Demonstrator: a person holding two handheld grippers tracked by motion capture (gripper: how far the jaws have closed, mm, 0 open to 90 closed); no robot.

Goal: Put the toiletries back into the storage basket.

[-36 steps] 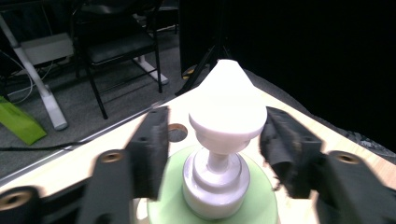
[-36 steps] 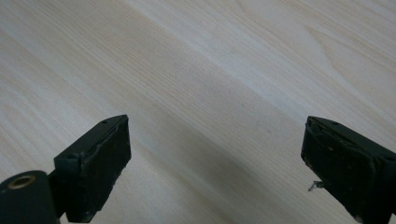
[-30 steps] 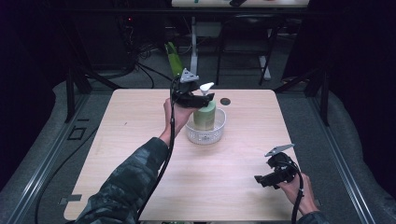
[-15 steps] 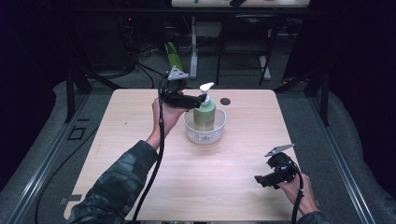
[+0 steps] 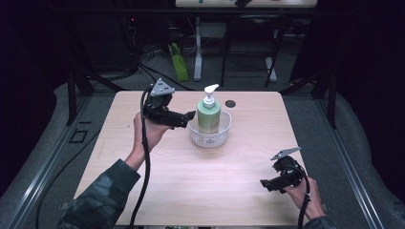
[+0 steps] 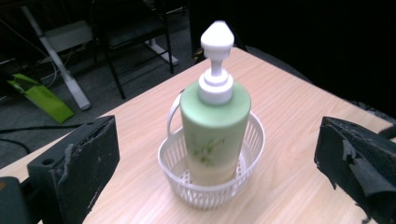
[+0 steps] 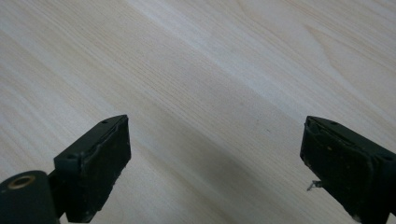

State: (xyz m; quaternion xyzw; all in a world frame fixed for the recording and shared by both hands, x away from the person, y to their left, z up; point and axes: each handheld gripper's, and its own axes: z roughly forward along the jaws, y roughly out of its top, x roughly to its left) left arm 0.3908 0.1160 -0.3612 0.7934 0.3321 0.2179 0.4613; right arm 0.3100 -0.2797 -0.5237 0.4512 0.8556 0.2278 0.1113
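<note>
A green pump bottle (image 5: pixel 208 117) with a white pump head stands upright in a small white mesh basket (image 5: pixel 210 139) at the middle of the wooden table. My left gripper (image 5: pixel 191 116) is level, just left of the bottle, and points at it. Its jaws have just been opening; they stand wide, with nothing pressed between the black pads (image 6: pixel 88 158). The bottle (image 6: pixel 215 126) and basket (image 6: pixel 210 193) sit a little beyond the fingertips. My right gripper (image 5: pixel 264 183) rests low near the table's front right, open (image 7: pixel 215 158) over bare wood.
A small dark round spot (image 5: pixel 230 103) marks the table behind the basket. Off the far edge, a green object (image 5: pixel 179 62) and metal stand legs (image 5: pixel 198 52) sit on the floor. Bare table surface (image 5: pixel 205 181) lies between the two grippers.
My left gripper has let go of the bottle, opened wide and drawn back to the left. The bottle stays upright in the basket. The right gripper has not moved.
</note>
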